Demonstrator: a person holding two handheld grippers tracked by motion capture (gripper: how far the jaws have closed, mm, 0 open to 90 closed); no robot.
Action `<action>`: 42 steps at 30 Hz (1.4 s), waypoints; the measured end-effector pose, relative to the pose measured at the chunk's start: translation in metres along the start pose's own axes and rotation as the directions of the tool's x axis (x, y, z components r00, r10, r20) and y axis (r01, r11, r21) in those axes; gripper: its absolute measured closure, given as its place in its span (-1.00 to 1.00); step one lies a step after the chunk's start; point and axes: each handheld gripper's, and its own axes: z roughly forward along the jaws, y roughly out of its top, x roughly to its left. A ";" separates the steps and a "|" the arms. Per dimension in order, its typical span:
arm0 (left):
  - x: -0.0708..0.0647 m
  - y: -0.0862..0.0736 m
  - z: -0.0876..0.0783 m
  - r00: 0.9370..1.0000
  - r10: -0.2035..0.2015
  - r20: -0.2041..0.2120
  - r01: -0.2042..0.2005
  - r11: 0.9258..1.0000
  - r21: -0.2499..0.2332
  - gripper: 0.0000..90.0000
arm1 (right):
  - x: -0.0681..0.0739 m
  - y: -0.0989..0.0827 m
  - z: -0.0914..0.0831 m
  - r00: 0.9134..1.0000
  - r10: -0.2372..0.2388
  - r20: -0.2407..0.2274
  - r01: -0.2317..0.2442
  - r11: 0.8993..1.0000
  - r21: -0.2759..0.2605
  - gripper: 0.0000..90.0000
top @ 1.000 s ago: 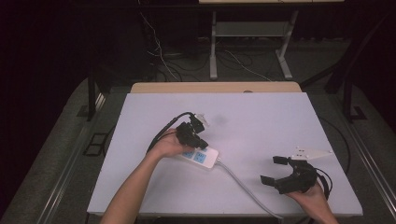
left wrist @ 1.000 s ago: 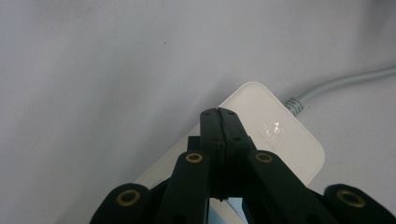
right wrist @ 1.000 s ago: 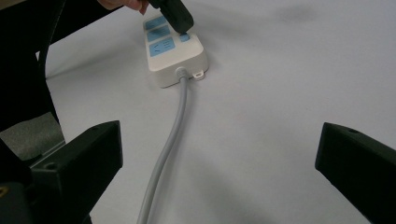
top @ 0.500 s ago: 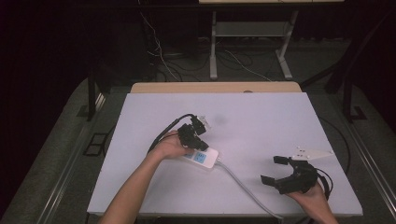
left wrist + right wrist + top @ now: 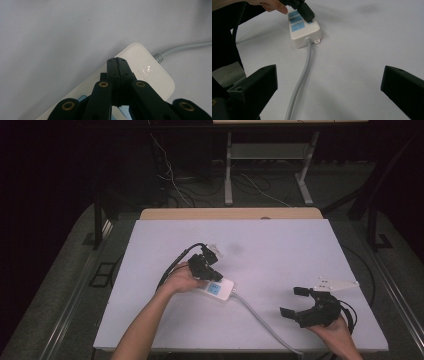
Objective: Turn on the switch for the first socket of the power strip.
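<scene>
A white power strip (image 5: 223,290) with blue socket faces lies near the middle of the white table (image 5: 280,250). Its grey cord (image 5: 260,320) runs toward the front edge. My left gripper (image 5: 212,273) is shut with nothing between its jaws, and its tips rest over the strip's top. In the left gripper view the closed tips (image 5: 116,60) sit above the strip's plain end (image 5: 150,75), near where the cord (image 5: 180,48) leaves. My right gripper (image 5: 292,301) stands open at the front right. It looks along the cord (image 5: 299,82) toward the strip (image 5: 305,31) and the left gripper (image 5: 305,13).
A black cable (image 5: 172,265) trails from the left gripper off the table's left side. A wooden board (image 5: 230,213) lines the far edge. Beyond it the dark floor holds loose wires and a table frame (image 5: 270,165).
</scene>
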 end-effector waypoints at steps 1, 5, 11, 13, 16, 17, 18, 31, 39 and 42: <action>-0.001 0.000 0.000 1.000 0.001 -0.004 -0.001 1.000 -0.002 0.98 | 0.000 0.000 0.000 1.000 0.001 0.000 -0.001 1.000 0.000 -0.99; 0.000 -0.001 0.000 1.000 -0.013 -0.003 0.013 1.000 -0.010 0.98 | 0.000 0.000 0.000 1.000 0.004 0.002 -0.004 1.000 0.000 -0.99; -0.003 0.000 0.000 1.000 0.005 -0.025 -0.005 1.000 -0.005 0.98 | -0.001 0.000 0.000 1.000 0.008 0.001 -0.008 1.000 -0.003 -0.99; -0.006 0.001 -0.002 0.999 0.021 -0.045 -0.021 1.000 0.003 0.98 | -0.001 0.000 -0.001 1.000 0.008 0.001 -0.008 1.000 -0.004 -0.99; -0.005 -0.001 -0.003 0.999 0.016 -0.048 -0.016 1.000 0.004 0.98 | -0.001 0.000 -0.001 1.000 0.009 0.002 -0.009 1.000 -0.007 -0.99; -0.004 -0.001 -0.005 0.999 0.011 -0.048 -0.011 1.000 -0.001 0.98 | -0.001 0.000 -0.002 1.000 0.010 0.003 -0.010 1.000 -0.007 -0.99; -0.004 -0.001 -0.006 0.999 0.010 -0.049 -0.010 1.000 -0.003 0.98 | -0.002 0.000 -0.002 1.000 0.009 0.003 -0.009 1.000 -0.008 -0.99; -0.002 -0.004 -0.026 0.998 -0.025 -0.055 0.020 0.996 -0.086 0.97 | -0.003 -0.001 -0.003 1.000 0.011 0.006 -0.011 1.000 -0.006 -0.99; -0.004 -0.006 -0.041 0.997 -0.042 -0.065 0.034 0.992 -0.125 0.95 | -0.002 -0.001 -0.001 1.000 0.008 0.001 -0.008 1.000 -0.002 -0.99; -0.007 -0.006 -0.047 0.997 -0.045 -0.070 0.035 0.990 -0.137 0.94 | -0.002 -0.001 0.000 1.000 0.010 -0.002 -0.010 1.000 -0.002 -0.99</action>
